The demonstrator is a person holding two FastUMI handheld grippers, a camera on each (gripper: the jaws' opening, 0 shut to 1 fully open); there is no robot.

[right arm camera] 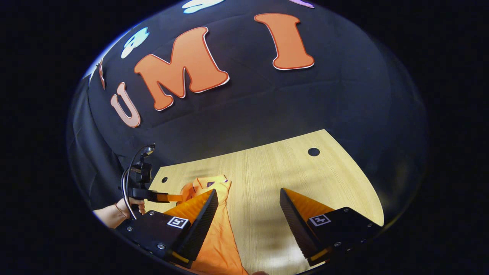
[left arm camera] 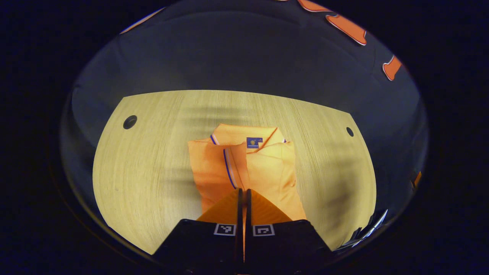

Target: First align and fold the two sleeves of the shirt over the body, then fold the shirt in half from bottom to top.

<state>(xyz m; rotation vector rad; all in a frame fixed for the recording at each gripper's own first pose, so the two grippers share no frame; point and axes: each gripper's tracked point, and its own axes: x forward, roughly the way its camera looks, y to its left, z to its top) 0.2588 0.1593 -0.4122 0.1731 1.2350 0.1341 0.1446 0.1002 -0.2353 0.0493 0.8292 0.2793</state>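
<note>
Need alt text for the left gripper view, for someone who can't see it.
An orange polo shirt lies on a light wood-grain table, sleeves folded over its body and collar at the far end. The left gripper sits at the shirt's near end, fingers closed together. Black cloth hangs behind the table.

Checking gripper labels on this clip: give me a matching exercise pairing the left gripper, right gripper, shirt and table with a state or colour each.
Things:
1. left gripper
2. right gripper
3. shirt
4. table

States or colours:
A. fingers wide apart
B. pale wood with round holes
C. fingers closed together
D. orange, sides folded in

Pairs: 1-C, 2-A, 3-D, 4-B
</note>
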